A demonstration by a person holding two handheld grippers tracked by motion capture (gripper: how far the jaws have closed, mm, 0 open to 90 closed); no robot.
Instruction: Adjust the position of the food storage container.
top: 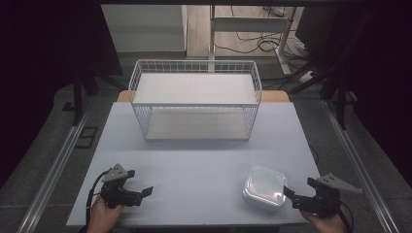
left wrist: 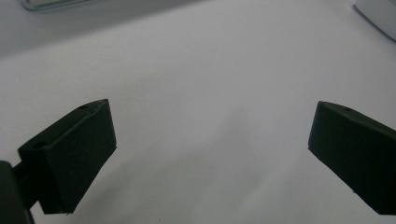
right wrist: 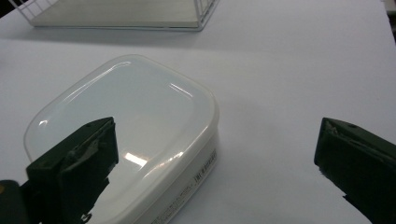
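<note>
A white, square plastic container [top: 264, 187] with a glossy lid sits at the table's front right. My right gripper [top: 298, 188] is just to its right, open. In the right gripper view the container [right wrist: 135, 107] lies ahead and to the left, with the left jaw over its near edge and the right jaw over bare table; the right gripper [right wrist: 217, 140] holds nothing. My left gripper [top: 139, 182] is at the front left, open over bare table. In the left gripper view its jaws [left wrist: 212, 126] stand wide apart, and a corner of the container [left wrist: 379, 15] shows top right.
A white wire basket shelf [top: 195, 103] with two tiers stands at the back centre of the white table [top: 194, 160]; its lower edge [right wrist: 116, 21] shows at the top of the right gripper view. Beyond the table are a metal frame and cables on the floor.
</note>
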